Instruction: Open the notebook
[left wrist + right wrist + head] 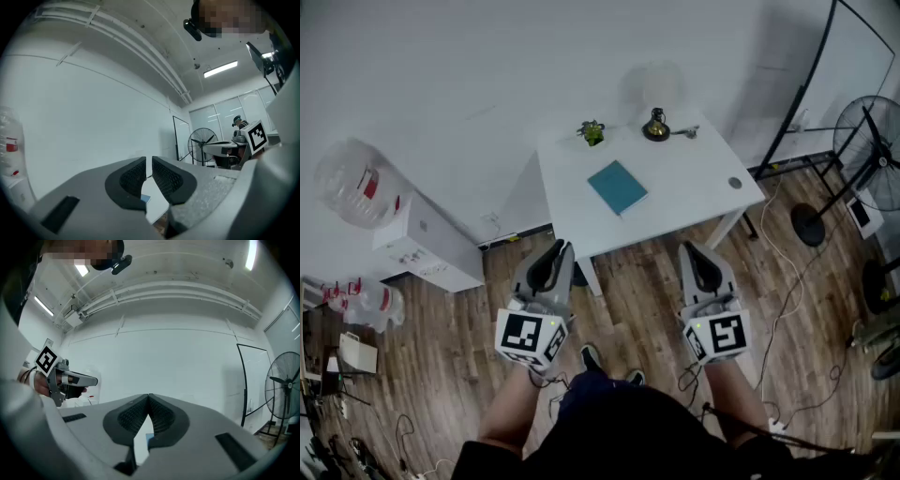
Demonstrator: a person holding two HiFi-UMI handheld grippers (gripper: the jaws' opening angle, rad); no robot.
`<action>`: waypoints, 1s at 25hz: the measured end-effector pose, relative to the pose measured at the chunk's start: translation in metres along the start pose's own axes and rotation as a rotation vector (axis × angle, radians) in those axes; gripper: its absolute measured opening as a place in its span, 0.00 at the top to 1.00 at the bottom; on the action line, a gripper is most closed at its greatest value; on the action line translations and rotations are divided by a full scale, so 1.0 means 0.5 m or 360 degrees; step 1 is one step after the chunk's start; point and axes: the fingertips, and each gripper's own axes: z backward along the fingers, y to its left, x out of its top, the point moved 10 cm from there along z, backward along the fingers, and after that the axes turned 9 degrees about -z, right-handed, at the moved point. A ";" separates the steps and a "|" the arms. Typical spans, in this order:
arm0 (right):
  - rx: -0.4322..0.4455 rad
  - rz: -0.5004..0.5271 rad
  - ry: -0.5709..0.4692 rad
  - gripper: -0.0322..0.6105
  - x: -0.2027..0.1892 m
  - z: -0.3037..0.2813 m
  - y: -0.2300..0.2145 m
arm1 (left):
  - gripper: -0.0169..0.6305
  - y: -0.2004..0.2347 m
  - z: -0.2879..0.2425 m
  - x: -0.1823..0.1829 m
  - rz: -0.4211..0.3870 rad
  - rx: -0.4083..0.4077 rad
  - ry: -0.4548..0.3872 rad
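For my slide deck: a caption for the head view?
Shut and empty, the left gripper and right gripper hover short of the white table bearing a closed teal notebook.

The right tongs (pixel 148 397) are shut, tips met, nothing held. Below them a notebook (pixel 150 440) sliver is seen on the tabletop (pixel 139 448); a fan (pixel 283 390) to their right.

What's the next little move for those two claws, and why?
Probably reach forward to the teal notebook, which lies closed on the white table. The left claw and right claw are both shut, empty and held back by the table's front edge, well short of the notebook's cover.
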 end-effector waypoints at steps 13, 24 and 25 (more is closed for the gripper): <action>-0.0013 -0.0151 -0.0016 0.94 -0.027 0.008 -0.003 | 0.91 0.009 0.037 -0.007 0.0045 0.0056 -0.0017; -0.0177 -0.0245 0.0098 0.60 -0.082 -0.078 -0.039 | 0.58 0.124 -0.024 -0.114 0.0147 0.0087 0.0070; -0.0199 -0.0250 0.0111 0.61 -0.087 -0.093 -0.044 | 0.58 0.140 -0.036 -0.124 0.0160 0.0082 0.0083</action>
